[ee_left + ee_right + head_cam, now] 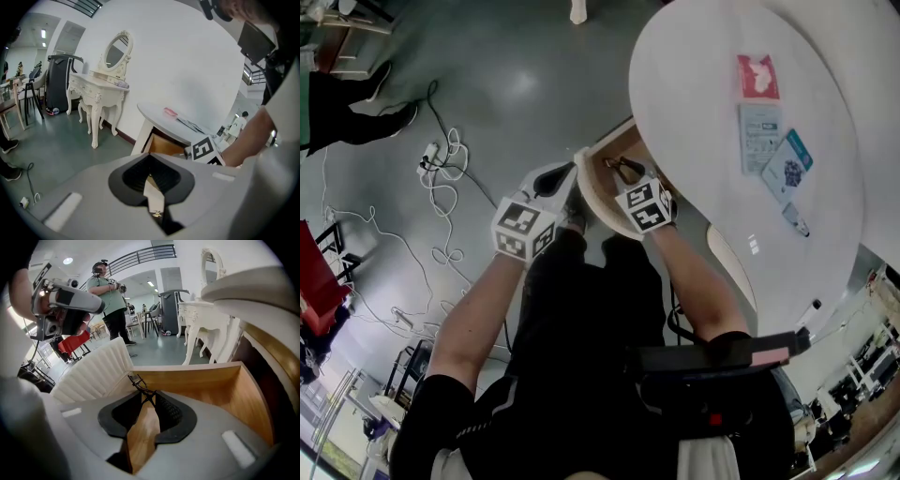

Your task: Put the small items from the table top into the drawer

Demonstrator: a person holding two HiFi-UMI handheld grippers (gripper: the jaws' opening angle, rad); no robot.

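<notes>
Setting: grey-floored hall, with white cables (441,183) loose on the floor and a cream dressing table with oval mirror (101,86) against the far wall.
Table: white oval top (694,84). Its drawer (201,376) is pulled out beneath the near rim and has a wooden interior.
Items on the table: red packet (757,77), pale packet (761,137), blue-and-white packet (787,167) and a small dark-tipped piece (797,221), grouped well apart from the drawer.
Item in hand: black wire tool (138,383), thin, possibly an eyelash curler. It is held inside the drawer, above its wooden bottom.
Right tongs (146,397): set narrow, tips pinching the black wire tool.
Left tongs (151,171): closed on a cream strip, apparently the edge of the ribbed drawer front (91,369), which steadies the drawer.
Step in hand: depositing one item in the drawer; judged an early stage, since four items lie on the table.
Next move calls for: opening the right tongs low over the drawer bottom, lifting clear of the table rim, then reaching for a packet. The flat packets will likely need an edge pick.
Arm pose: both bare forearms reach forward and down, close together. The right forearm (698,286) reaches under the rim and the left forearm (473,314) angles to the drawer front.
</notes>
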